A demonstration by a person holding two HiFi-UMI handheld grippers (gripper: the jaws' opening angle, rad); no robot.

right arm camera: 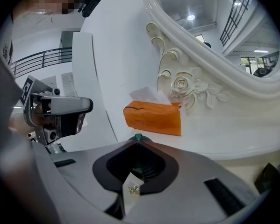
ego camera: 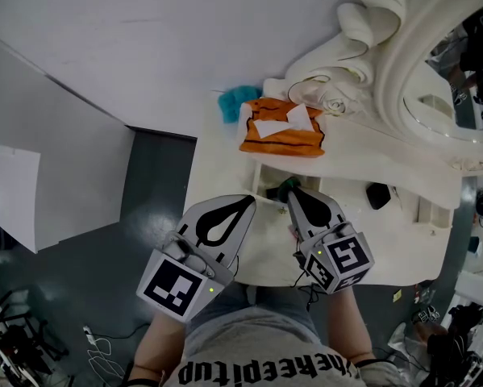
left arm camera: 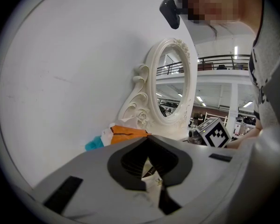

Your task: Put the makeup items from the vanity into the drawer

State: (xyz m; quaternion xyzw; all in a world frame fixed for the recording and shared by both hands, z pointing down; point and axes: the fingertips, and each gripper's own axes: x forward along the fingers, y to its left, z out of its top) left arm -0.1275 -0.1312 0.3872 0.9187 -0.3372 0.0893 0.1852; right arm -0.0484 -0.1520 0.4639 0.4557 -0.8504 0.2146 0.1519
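With a black item (ego camera: pixel 378 194) apparently already in the open drawer (ego camera: pixel 346 190) ahead of it, the right gripper (ego camera: pixel 290 191) hovered there clamped on a small dark-green makeup piece (right arm camera: pixel 138 137), while the left gripper (ego camera: pixel 250 201), jaws together and empty, hung just beside it.

Orange tissue box (ego camera: pixel 281 131), one white tissue standing out of its top slot, near the tabletop's (ego camera: pixel 362 147) rear left corner; teal fluffy item (ego camera: pixel 237 101) just beside it, at the rear edge. White wall (ego camera: pixel 144 39) behind; dark floor (ego camera: pixel 144 192) past the left edge, with a white panel (ego camera: pixel 11 192) and loose cables (ego camera: pixel 100 345).
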